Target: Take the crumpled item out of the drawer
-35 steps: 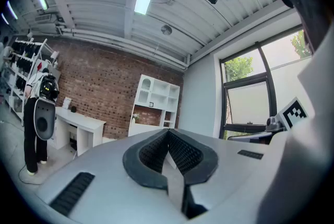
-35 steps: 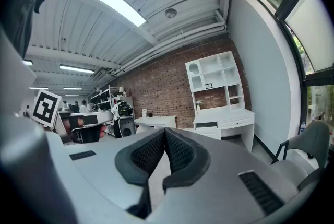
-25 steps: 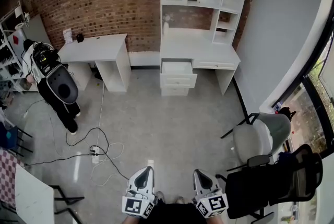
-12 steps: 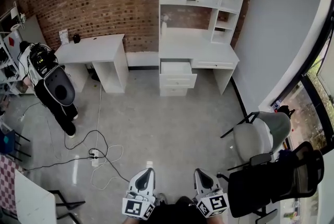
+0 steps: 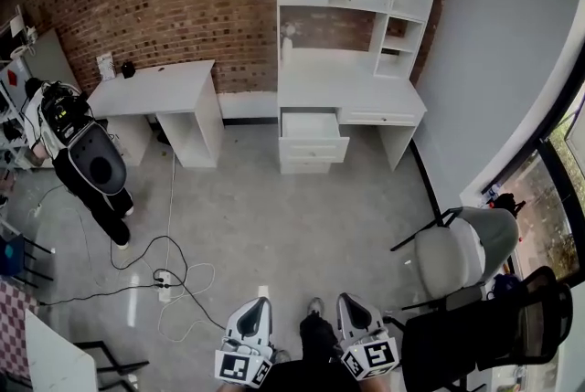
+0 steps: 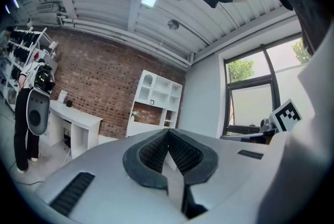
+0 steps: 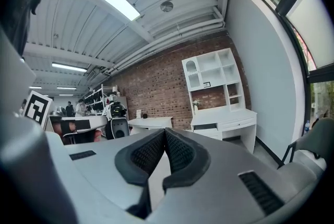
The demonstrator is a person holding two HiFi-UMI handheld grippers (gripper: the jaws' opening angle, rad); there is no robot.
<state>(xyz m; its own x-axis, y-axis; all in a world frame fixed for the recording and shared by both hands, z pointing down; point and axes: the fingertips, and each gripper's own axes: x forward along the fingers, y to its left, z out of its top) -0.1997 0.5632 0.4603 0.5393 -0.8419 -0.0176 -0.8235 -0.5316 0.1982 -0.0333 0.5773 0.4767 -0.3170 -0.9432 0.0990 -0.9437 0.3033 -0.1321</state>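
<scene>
Across the room a white desk with a shelf unit (image 5: 352,75) stands against the brick wall; its top left drawer (image 5: 311,125) is pulled open. What lies inside the drawer cannot be made out from here. My left gripper (image 5: 252,315) and right gripper (image 5: 353,312) sit low at the bottom edge, far from the desk, both shut with nothing between the pads. The jaws meet tip to tip in the left gripper view (image 6: 168,134) and the right gripper view (image 7: 164,133). The desk also shows small in the right gripper view (image 7: 224,116).
A second white desk (image 5: 160,89) stands left of the shelf desk. A person in black with a headset (image 5: 82,162) stands at far left. Cables and a power strip (image 5: 164,276) lie on the grey floor. A grey chair (image 5: 462,248) and a black chair (image 5: 498,331) are at right.
The view has moved a little toward the desk, which now looks slightly larger. A foot has come forward between the grippers. Both grippers keep their places, still shut.
</scene>
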